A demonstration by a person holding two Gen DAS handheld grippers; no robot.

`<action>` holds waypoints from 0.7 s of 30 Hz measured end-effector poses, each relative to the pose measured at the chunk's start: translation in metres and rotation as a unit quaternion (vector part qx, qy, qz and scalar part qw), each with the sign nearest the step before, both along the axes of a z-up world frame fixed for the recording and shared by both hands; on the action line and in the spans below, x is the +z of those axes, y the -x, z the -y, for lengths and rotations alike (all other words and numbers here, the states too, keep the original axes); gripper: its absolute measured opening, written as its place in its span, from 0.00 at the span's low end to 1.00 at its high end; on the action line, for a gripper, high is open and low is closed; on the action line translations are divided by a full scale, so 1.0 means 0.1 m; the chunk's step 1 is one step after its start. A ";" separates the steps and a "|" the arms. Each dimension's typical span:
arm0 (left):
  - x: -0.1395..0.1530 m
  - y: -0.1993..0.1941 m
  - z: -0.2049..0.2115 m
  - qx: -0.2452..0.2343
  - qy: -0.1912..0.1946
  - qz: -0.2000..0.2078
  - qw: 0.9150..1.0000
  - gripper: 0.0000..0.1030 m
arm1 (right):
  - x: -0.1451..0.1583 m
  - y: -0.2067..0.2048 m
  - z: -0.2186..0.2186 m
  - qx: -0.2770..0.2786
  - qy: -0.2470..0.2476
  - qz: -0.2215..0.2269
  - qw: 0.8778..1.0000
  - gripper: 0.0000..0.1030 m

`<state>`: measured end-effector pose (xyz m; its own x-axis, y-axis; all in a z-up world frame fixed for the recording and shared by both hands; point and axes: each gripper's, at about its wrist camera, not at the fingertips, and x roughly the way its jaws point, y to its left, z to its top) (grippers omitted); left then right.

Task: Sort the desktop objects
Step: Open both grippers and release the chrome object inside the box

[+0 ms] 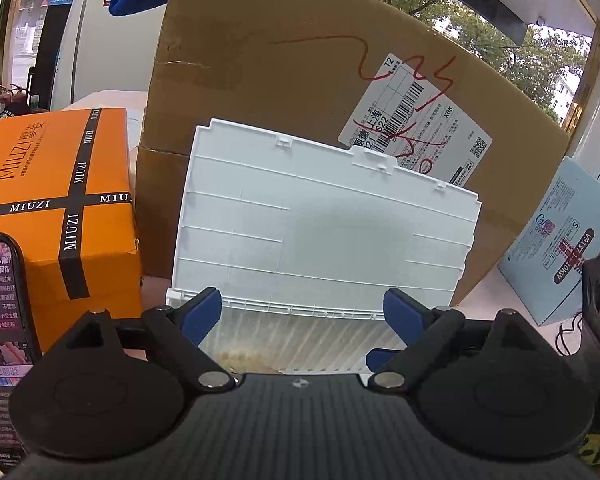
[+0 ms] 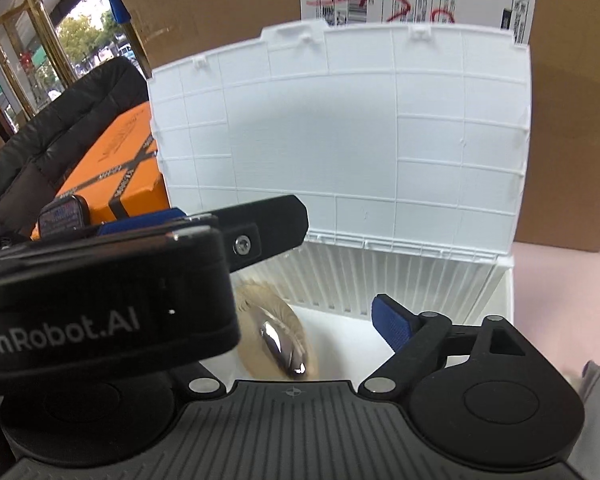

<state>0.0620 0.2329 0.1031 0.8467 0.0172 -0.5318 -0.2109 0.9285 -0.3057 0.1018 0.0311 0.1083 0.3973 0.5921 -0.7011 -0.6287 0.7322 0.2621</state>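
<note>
Left gripper seen with fingers spread wide, nothing held, poised over white storage box. Right gripper also over box; right finger seen set wide, other finger hidden behind left gripper body, so spread judged open, nothing gripped. Box lid raised upright, leaned against cardboard carton. Tan fluffy item with shiny metal clip lying on box floor, near left wall. Orange box standing left of storage box. Phone at left edge of left view.
</note>
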 end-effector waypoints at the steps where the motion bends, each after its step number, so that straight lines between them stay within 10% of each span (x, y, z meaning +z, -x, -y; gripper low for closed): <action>1: 0.00 0.01 -0.01 0.001 0.005 0.002 1.000 0.90 | -0.01 0.01 0.04 -0.002 -0.004 0.004 1.000 0.87; 21: 0.03 0.07 -0.05 0.005 0.028 0.021 0.999 1.00 | -0.20 -0.06 -0.02 -0.034 -0.069 0.051 0.996 0.97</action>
<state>0.0550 0.2383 0.1065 0.8678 -0.0027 -0.4969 -0.2062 0.9078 -0.3651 0.1082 0.0329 0.0880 0.5046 0.6495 -0.5687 -0.6078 0.7351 0.3003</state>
